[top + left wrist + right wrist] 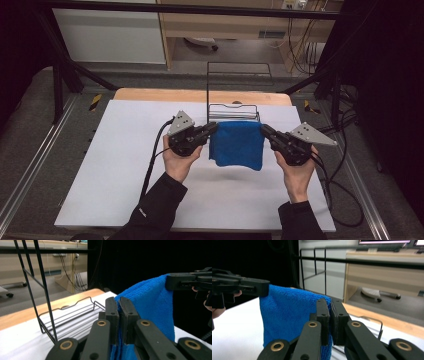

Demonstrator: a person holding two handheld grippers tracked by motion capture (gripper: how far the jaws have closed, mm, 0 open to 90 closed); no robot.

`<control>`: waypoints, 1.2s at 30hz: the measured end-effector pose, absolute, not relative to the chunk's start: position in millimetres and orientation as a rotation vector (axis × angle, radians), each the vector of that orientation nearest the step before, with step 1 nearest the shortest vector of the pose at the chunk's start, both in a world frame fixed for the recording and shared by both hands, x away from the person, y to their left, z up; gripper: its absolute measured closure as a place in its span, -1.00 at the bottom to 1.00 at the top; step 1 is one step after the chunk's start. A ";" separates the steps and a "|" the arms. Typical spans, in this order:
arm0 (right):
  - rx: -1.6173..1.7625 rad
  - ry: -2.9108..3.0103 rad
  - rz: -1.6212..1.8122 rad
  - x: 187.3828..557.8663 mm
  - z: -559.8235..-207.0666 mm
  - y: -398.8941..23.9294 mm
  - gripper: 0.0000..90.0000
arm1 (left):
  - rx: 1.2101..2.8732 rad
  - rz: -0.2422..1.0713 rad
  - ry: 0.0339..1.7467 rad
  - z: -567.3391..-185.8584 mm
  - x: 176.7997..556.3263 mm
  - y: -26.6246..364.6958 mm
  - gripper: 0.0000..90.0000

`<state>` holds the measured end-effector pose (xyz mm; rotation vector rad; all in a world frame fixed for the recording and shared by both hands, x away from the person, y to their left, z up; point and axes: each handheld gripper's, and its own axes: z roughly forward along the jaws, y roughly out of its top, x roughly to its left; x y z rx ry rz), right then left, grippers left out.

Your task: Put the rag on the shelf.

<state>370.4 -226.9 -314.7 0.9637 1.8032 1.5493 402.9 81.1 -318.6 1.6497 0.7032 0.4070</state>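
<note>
While both jaw pairs stand closed, left gripper (212, 129) and right gripper (266, 132) pinch the blue cloth (237, 144) by its upper corners, just before the wire rack (233, 111); soft, light, drapes limp.

High view looks down from above, both tongs cameras close, sharing blue cloth (237, 144).

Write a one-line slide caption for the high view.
Two hand-held grippers, left and right, hold a blue towel stretched between them above the white table, before a black wire rack.
</note>
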 end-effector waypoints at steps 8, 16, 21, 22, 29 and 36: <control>0.939 1.728 1.579 370.9 -299.1 -225.3 0.93 | 1.619 0.434 0.679 -301.7 404.0 80.3 0.90; 0.922 1.687 1.594 373.1 -286.0 -223.2 0.93 | 1.585 0.455 0.665 -286.4 407.6 79.7 0.90; 0.914 1.676 1.601 373.9 -278.7 -223.2 0.94 | 1.569 0.463 0.655 -276.7 410.3 80.1 0.90; 0.910 1.671 1.601 373.9 -276.7 -223.5 0.94 | 1.570 0.466 0.651 -274.7 411.2 80.0 0.90; 0.883 1.640 1.596 376.2 -259.8 -224.1 0.94 | 1.543 0.485 0.633 -257.9 415.1 78.5 0.90; 0.845 1.615 1.586 380.3 -241.0 -221.5 0.94 | 1.508 0.499 0.628 -244.4 420.9 79.2 0.90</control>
